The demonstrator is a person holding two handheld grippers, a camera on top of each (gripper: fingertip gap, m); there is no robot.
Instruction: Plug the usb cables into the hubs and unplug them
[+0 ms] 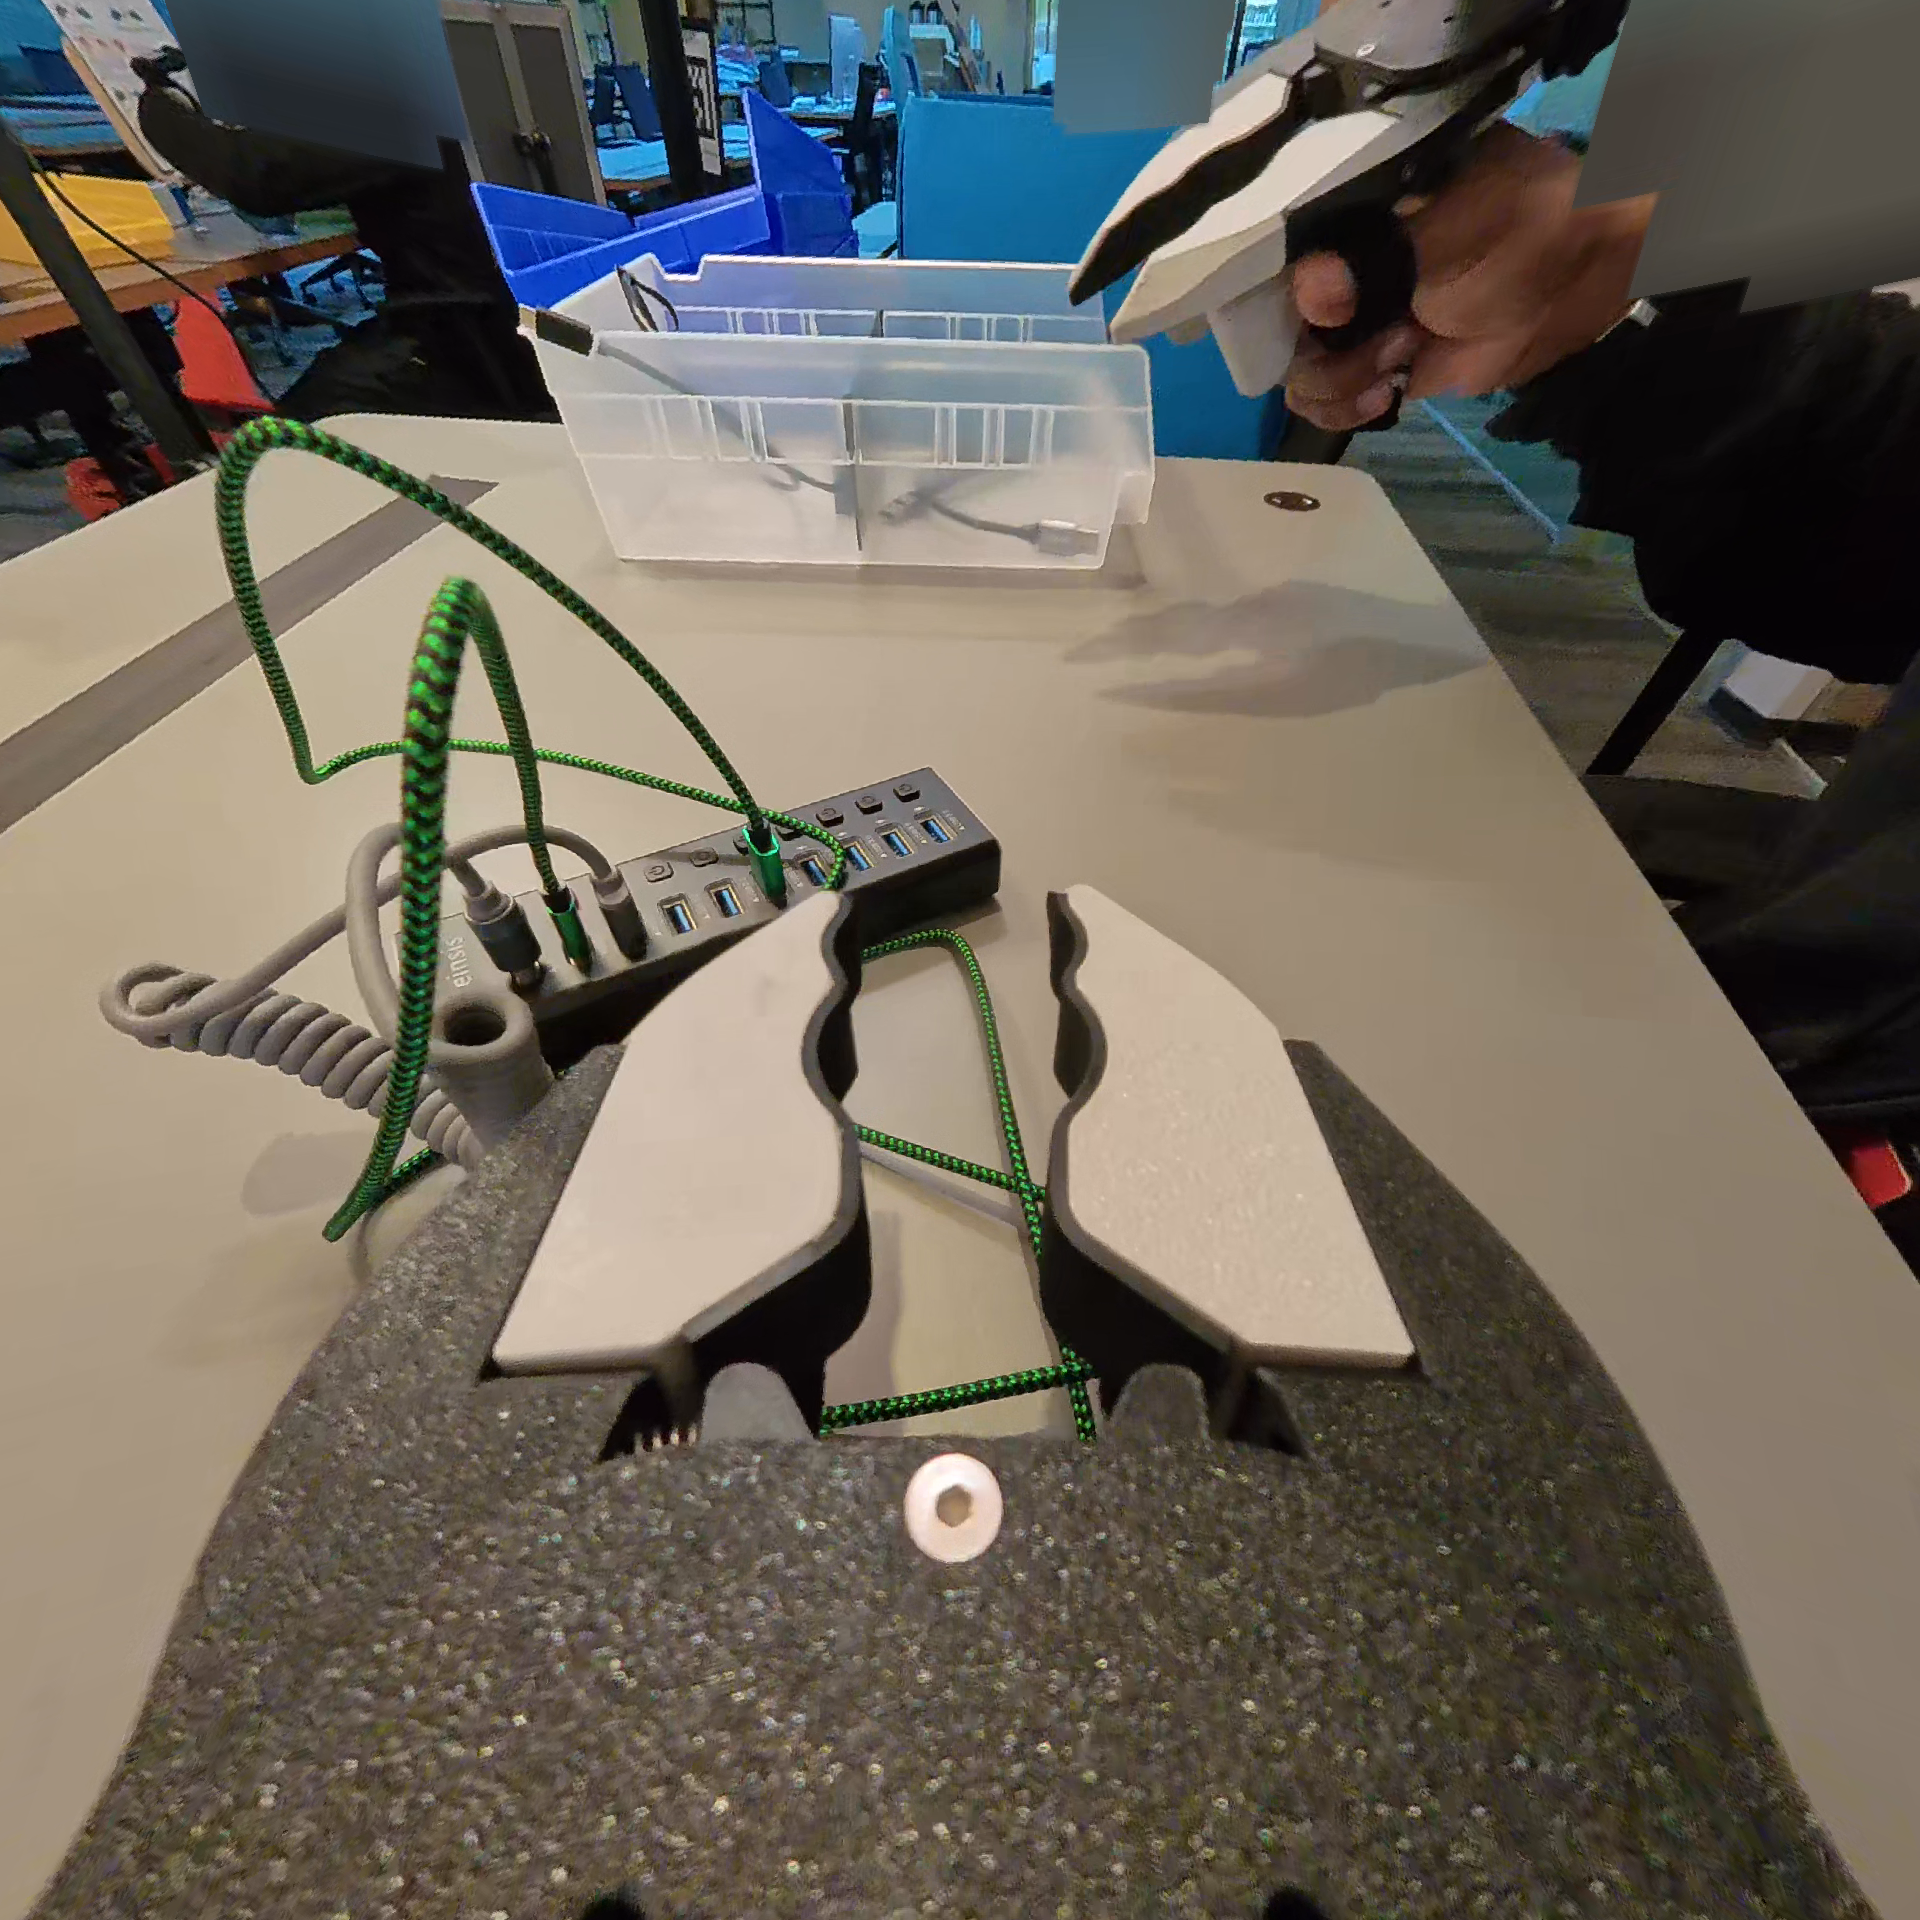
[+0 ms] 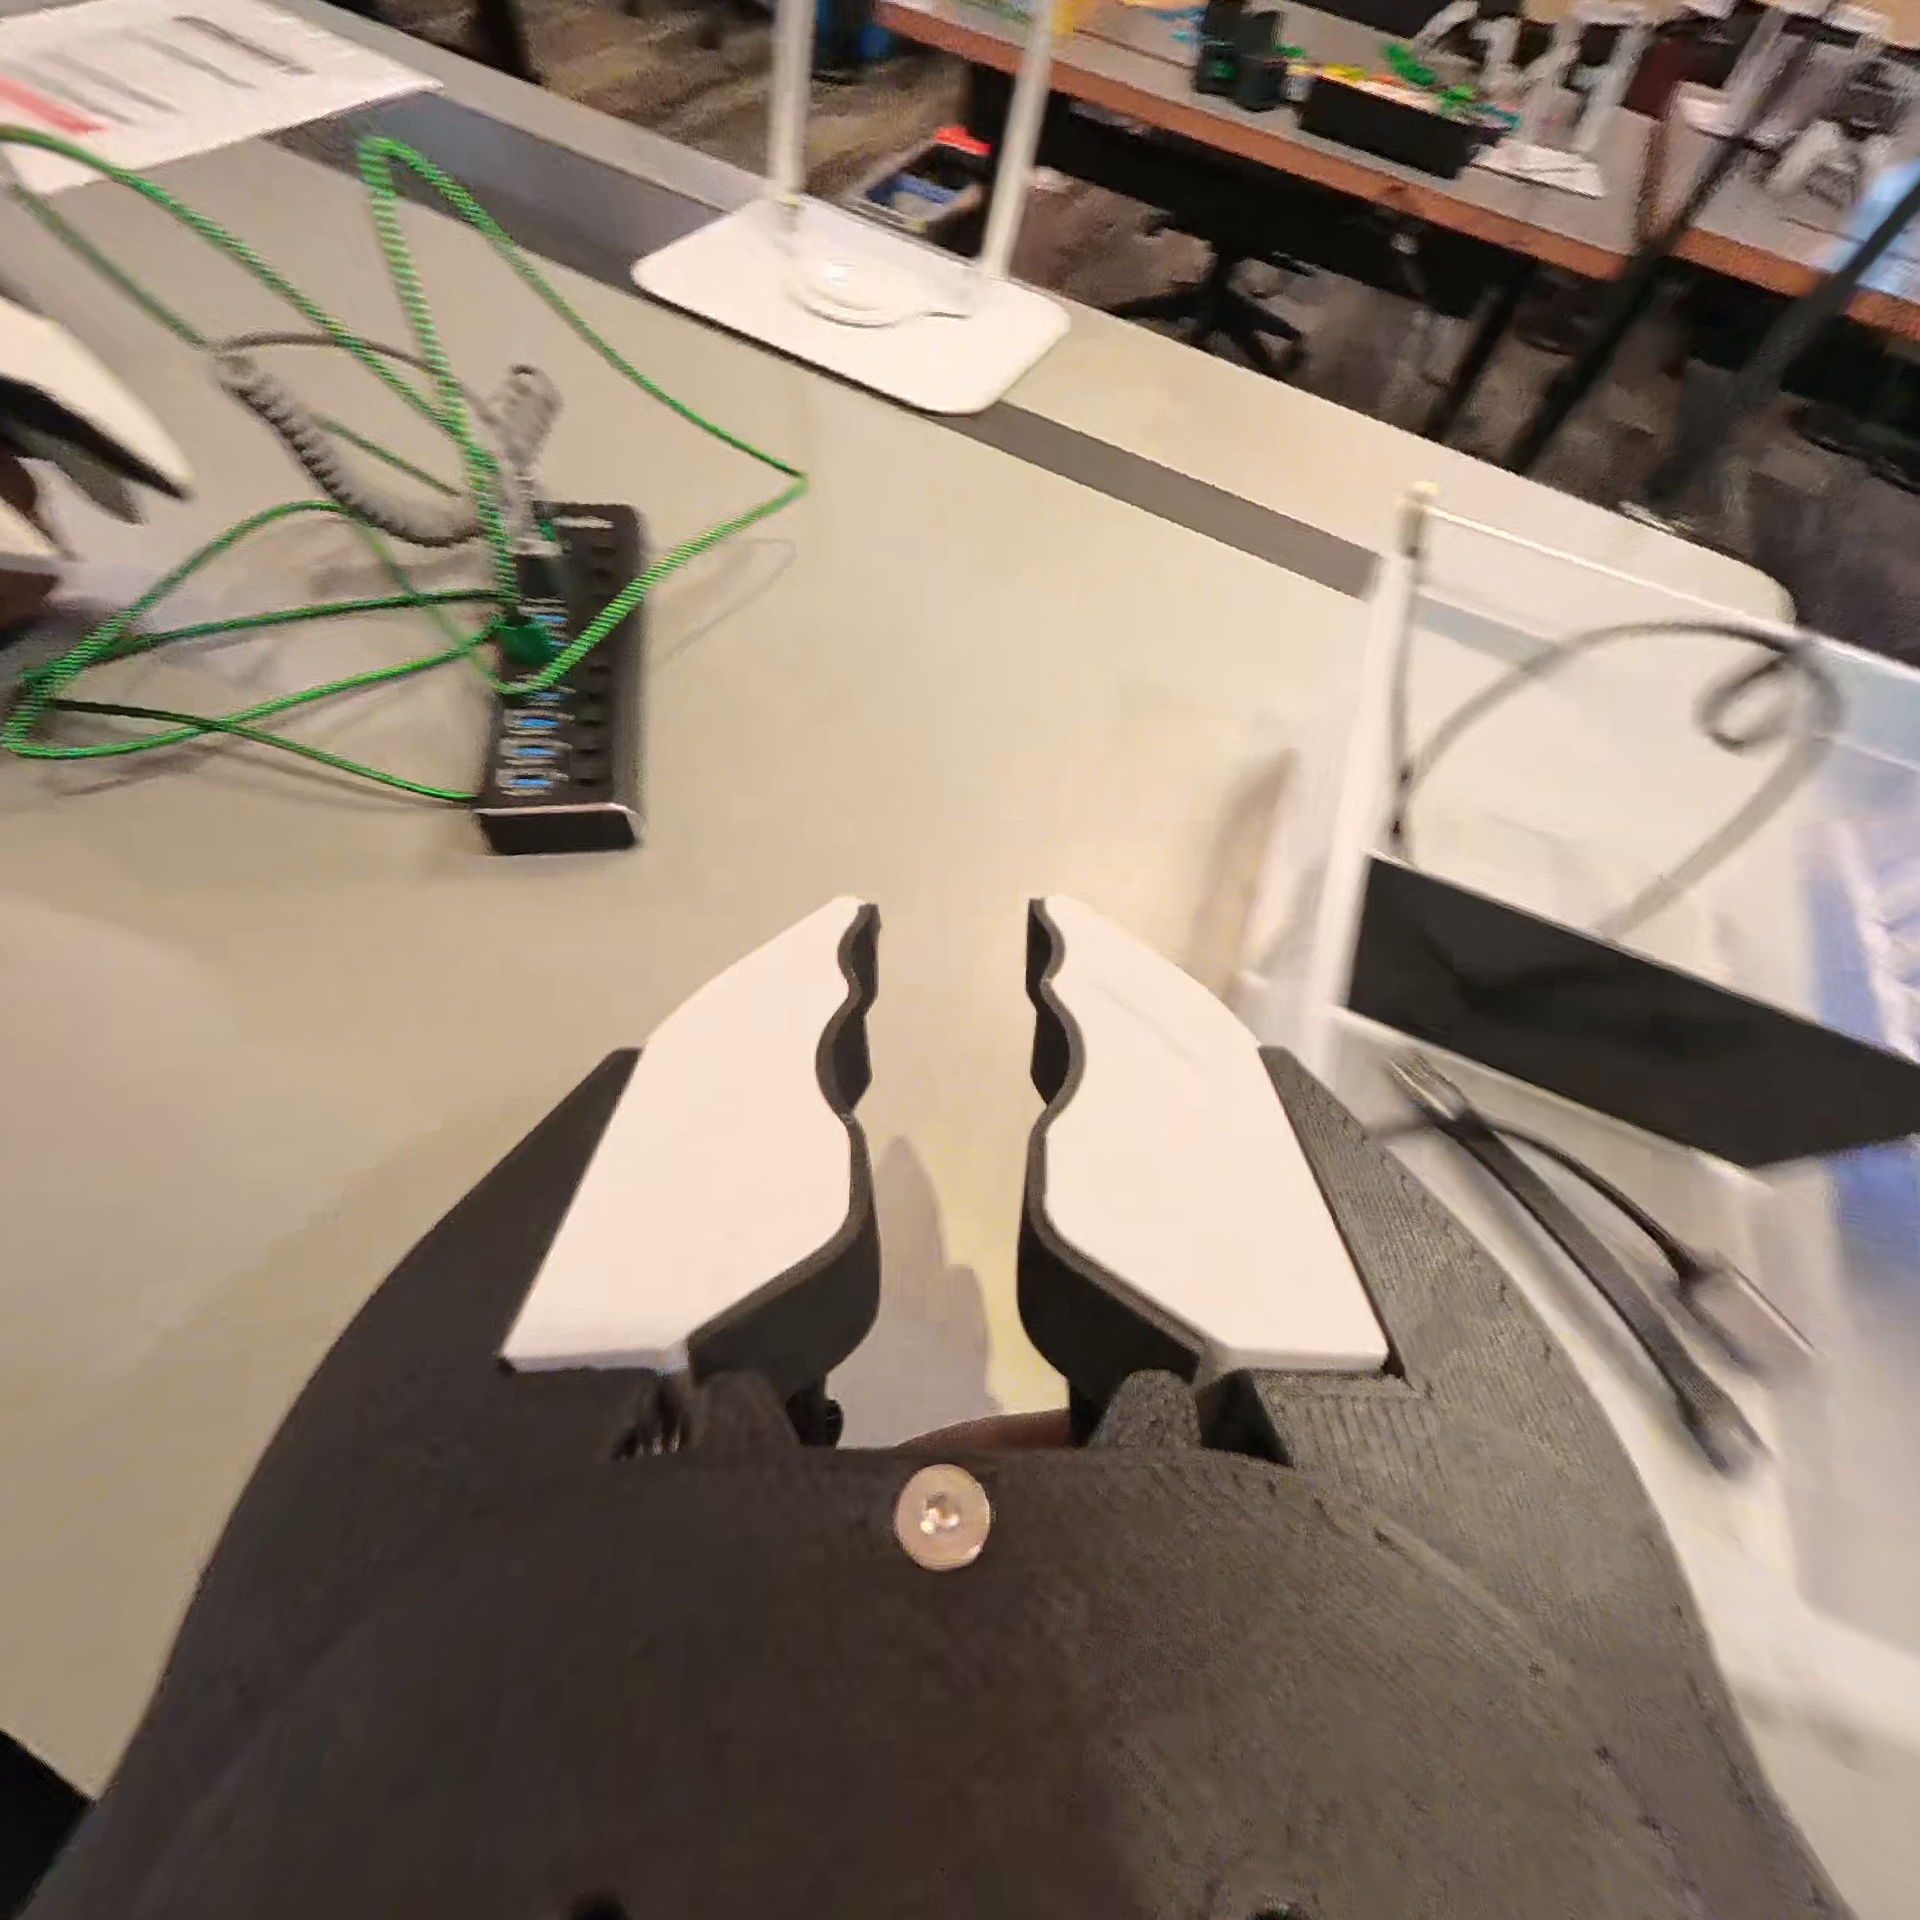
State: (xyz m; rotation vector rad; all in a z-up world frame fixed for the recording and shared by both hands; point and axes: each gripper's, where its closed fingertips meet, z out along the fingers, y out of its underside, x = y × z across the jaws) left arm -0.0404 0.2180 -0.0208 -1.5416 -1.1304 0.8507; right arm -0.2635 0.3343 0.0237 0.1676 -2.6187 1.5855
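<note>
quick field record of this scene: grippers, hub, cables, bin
left gripper: open, empty, low over the green cable near the hub
right gripper: open, empty, raised off the table
usb hub: black, flat on the grey table
green braided cables: two plugs in the hub
grey coiled cable: plugged in at the hub's left end
clear bin: holds black cables

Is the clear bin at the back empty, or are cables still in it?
Not empty. Through the clear bin front wall, a dark cable with a silver plug lies on its floor; another plug pokes over its left rim.
</note>
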